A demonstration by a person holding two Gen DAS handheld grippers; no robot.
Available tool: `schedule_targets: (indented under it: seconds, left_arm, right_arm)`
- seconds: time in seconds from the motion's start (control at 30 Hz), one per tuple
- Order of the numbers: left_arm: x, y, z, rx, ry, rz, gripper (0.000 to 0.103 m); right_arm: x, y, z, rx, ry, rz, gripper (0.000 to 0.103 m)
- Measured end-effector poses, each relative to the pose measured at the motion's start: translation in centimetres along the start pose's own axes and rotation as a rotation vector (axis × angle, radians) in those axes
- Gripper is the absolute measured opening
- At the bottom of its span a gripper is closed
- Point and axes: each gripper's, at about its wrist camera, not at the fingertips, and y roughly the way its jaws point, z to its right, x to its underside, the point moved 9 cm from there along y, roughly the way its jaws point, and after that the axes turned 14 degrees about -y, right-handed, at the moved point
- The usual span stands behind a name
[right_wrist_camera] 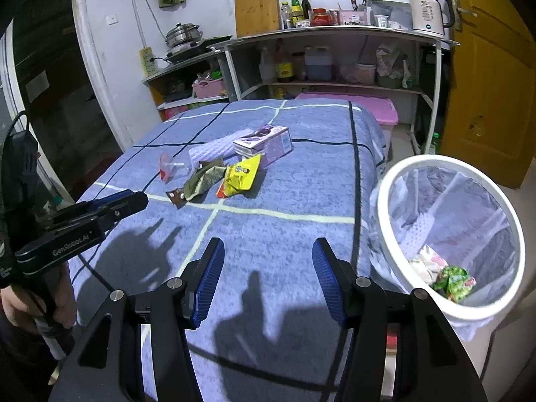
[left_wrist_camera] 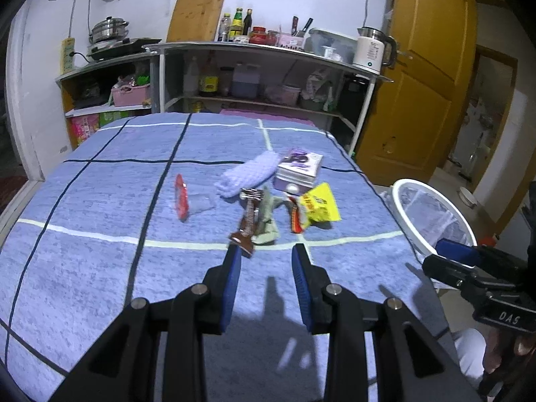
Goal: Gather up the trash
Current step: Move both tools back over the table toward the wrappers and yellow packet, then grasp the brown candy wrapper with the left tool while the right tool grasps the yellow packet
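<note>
Trash lies mid-table on the blue checked cloth: a brown wrapper, a crumpled green wrapper, a yellow snack packet and a red-and-clear plastic piece. My left gripper hovers open just short of the brown wrapper, with nothing between its fingers. Nearer the table's front edge, my right gripper is open and empty. Beside the table on the right stands a white-rimmed bin, holding a green packet.
A purple box and a folded lavender cloth sit behind the trash. Kitchen shelves with bottles and a kettle stand beyond the table. A yellow door is at the right.
</note>
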Motion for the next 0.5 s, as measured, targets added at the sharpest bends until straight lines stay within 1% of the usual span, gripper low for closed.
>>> schedule_targets:
  seconds: [0.27,0.5]
  left_arm:
    - [-1.3,2.8,-1.5,-0.024,-0.003,-0.027,0.033]
    - [-2.4,4.9,-1.7,-0.016,-0.002,-0.055,0.033]
  right_arm:
    - [-2.1,3.2,-0.6,-0.035,0.004,-0.023,0.056]
    - [-4.0,7.0,-1.1,-0.065,0.024,-0.051,0.056]
